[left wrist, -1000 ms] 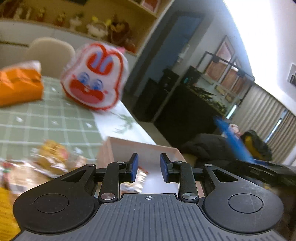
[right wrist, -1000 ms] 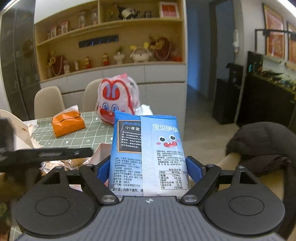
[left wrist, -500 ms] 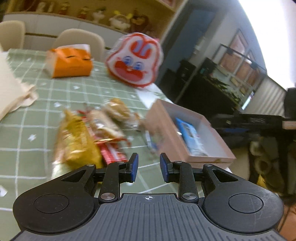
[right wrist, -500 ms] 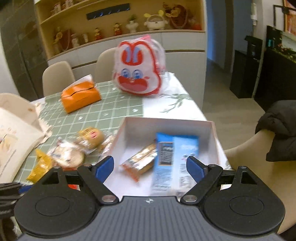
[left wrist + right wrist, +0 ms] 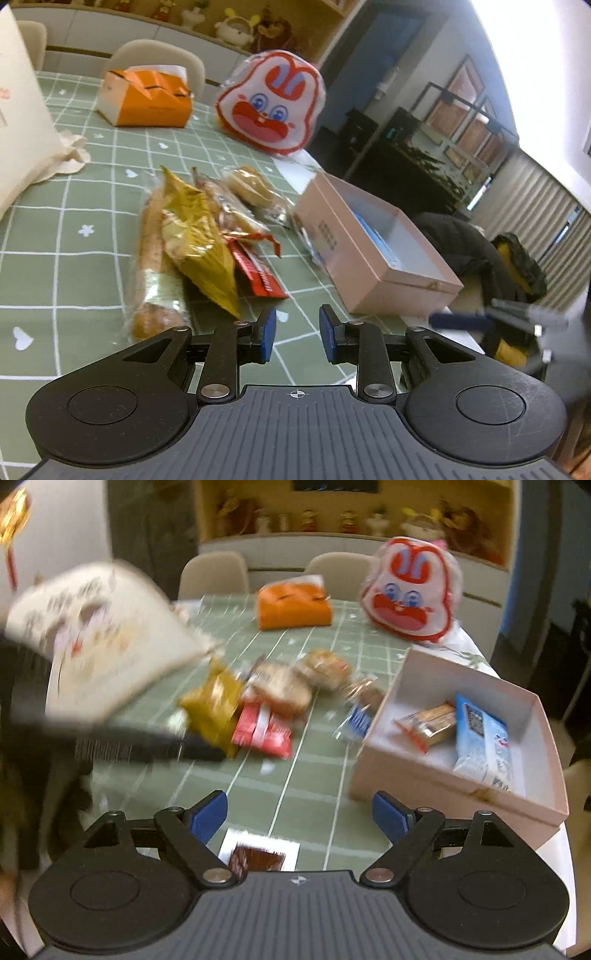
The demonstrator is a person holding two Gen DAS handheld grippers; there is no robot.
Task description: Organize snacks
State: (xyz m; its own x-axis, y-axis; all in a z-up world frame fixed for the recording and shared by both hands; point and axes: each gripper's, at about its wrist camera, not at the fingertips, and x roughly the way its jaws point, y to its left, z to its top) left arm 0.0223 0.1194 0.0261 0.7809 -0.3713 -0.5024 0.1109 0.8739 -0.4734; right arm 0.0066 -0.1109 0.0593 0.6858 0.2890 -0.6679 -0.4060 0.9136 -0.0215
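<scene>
Snacks (image 5: 273,701) mostly lie in a loose heap on the green checked tabletop (image 5: 295,782), just beside the open pink box (image 5: 443,786) at its right edge. Only two are in the box: a light blue packet (image 5: 484,738) against its near right wall and a clear-wrapped brown bar (image 5: 430,723) to its left. In the heap I make out a yellow foil bag (image 5: 199,236), a red packet (image 5: 258,277), a long wrapped biscuit roll (image 5: 151,266) and round pastries (image 5: 251,184); a small blue sachet (image 5: 356,718) lies touching the box's outer wall. A dark wrapped piece (image 5: 258,854) sits nearest the right gripper (image 5: 299,818), whose jaws stand wide and empty. The left gripper (image 5: 297,332) is narrowly parted, nothing between its pads, low over the tabletop near the heap. By my reading the job is early: most pieces are not yet boxed.
</scene>
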